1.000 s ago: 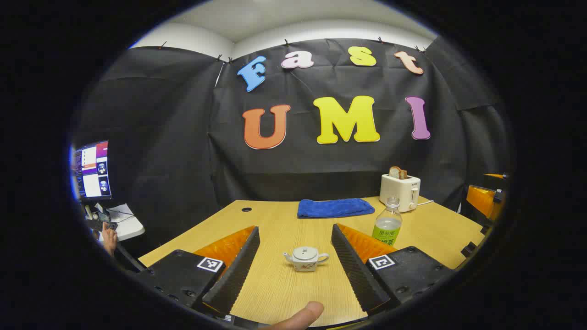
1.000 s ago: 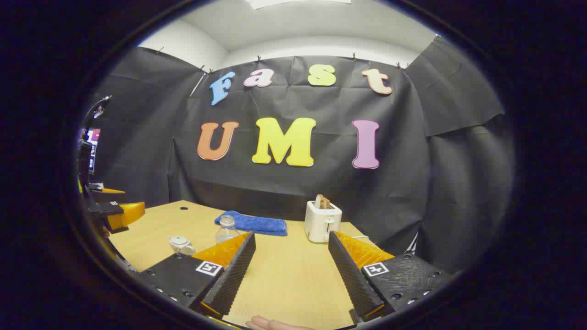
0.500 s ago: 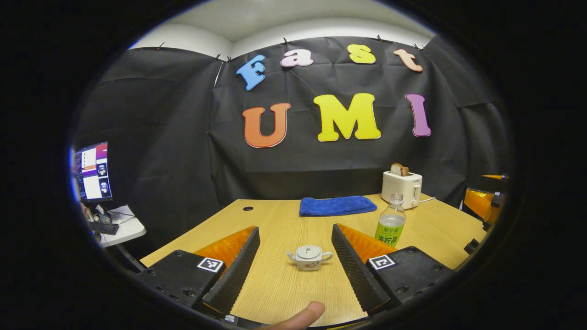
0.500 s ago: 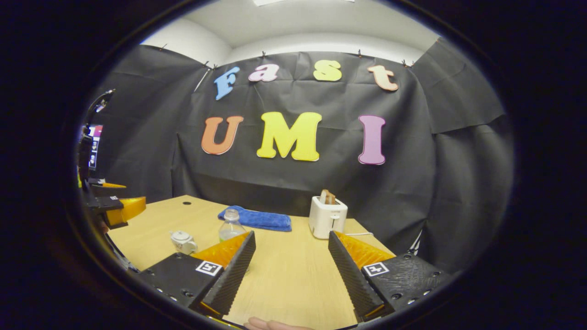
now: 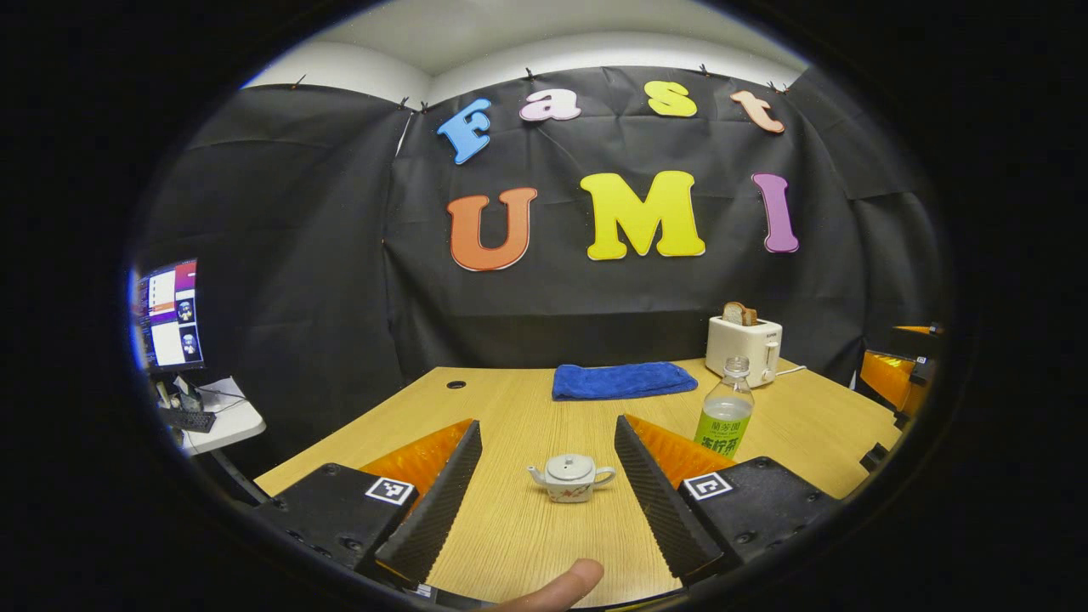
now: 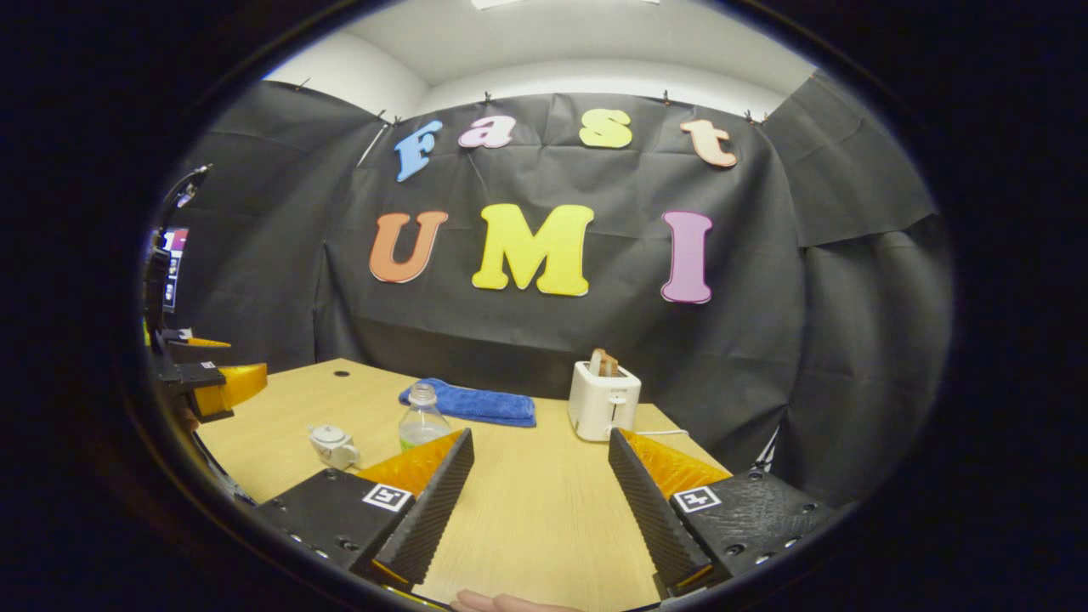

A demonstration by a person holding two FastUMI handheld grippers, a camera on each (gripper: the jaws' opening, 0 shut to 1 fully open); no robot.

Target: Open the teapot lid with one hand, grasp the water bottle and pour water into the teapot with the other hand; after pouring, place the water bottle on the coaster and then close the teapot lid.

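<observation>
Lining up on the small white glazed ceramic teapot (image 5: 569, 478) sitting lid-on, on the pale wood-grain table (image 5: 510, 527), framed well ahead between the wide-open left gripper (image 5: 548, 501). Aiming squarely for the tiny round lid knob. Holding the right gripper (image 6: 540, 510) spread and empty, left of it the clear ribbed plastic green-labelled water bottle (image 6: 422, 418).

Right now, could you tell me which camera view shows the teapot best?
The left gripper view: the teapot stands whole on the table between the open fingers of the left gripper, with its lid, spout and handle plain. The right gripper view shows it smaller, off to the left near the water bottle.
</observation>
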